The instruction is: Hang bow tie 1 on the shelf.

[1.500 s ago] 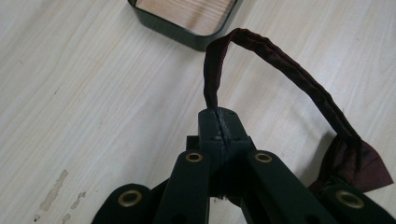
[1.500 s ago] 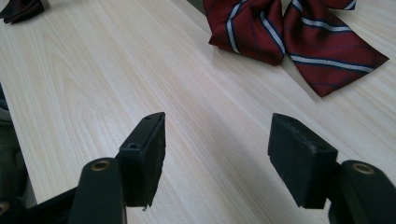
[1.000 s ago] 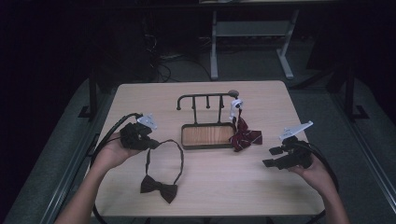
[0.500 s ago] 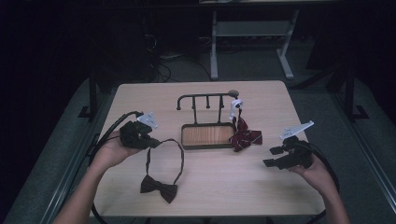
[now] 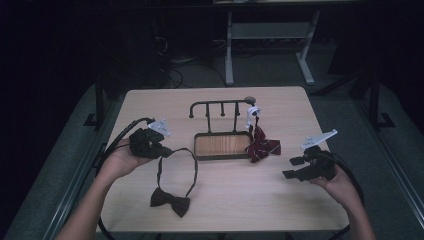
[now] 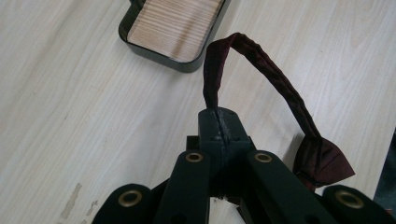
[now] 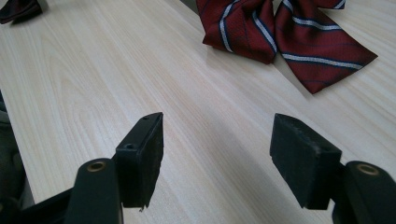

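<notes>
Light wooden table [image 5: 235, 200], dark room around it. Left gripper [image 5: 159, 148] sits at the left side of the table, held in the person's left hand [image 5: 120, 161]; in the left gripper view its jaws are pressed together on the neck strap [image 6: 261, 65] of a dark maroon bow tie [image 5: 170, 201]. The strap rises from the jaws, loops over and runs down to the bow, which lies on the table near the front edge. Right gripper [image 5: 296, 167] is at the right side of the table in the right hand [image 5: 341, 186], jaws spread wide with bare tabletop between them, holding nothing. A red bow tie with pale stripes [image 7: 285, 35] lies on the table just beyond the right gripper's jaws, apart from them. In the high view this striped tie hangs by a white clip [image 5: 252, 112] from the right end of a small black rack [image 5: 220, 105]. The rack stands on a dark-rimmed tray with a wood-grain floor [image 5: 221, 145], centre of the table.
</notes>
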Available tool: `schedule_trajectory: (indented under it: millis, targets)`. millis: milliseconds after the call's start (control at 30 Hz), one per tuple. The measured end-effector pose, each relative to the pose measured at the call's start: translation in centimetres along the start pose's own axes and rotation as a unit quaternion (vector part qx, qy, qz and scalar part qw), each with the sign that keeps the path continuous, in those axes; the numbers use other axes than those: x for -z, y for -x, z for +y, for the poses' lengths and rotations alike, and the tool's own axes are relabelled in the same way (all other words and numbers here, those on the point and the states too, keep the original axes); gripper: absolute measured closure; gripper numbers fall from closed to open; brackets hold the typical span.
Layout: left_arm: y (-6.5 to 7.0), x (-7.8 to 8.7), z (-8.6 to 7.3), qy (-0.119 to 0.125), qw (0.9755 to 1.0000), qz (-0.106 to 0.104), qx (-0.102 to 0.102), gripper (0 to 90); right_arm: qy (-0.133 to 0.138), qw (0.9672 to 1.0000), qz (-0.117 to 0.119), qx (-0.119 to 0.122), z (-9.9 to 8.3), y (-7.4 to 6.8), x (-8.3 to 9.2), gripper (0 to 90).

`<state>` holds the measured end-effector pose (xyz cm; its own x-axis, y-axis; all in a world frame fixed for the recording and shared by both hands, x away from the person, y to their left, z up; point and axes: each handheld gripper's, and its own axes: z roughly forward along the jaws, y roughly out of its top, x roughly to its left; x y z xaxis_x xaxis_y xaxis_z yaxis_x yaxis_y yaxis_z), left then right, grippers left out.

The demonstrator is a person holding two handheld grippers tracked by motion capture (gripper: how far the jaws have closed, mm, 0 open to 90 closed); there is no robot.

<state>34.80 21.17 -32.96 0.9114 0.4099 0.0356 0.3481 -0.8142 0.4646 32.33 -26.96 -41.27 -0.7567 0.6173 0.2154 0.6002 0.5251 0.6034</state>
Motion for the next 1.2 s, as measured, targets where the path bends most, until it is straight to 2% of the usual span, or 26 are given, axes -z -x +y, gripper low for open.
schedule_trajectory:
  millis: [1200]
  targets:
    - [0.2,1.4,1.1,0.000,0.9999,0.003,-0.014,90.0,0.000,1.0000,0.003,-0.001,0.1,0.1,0.0,34.2]
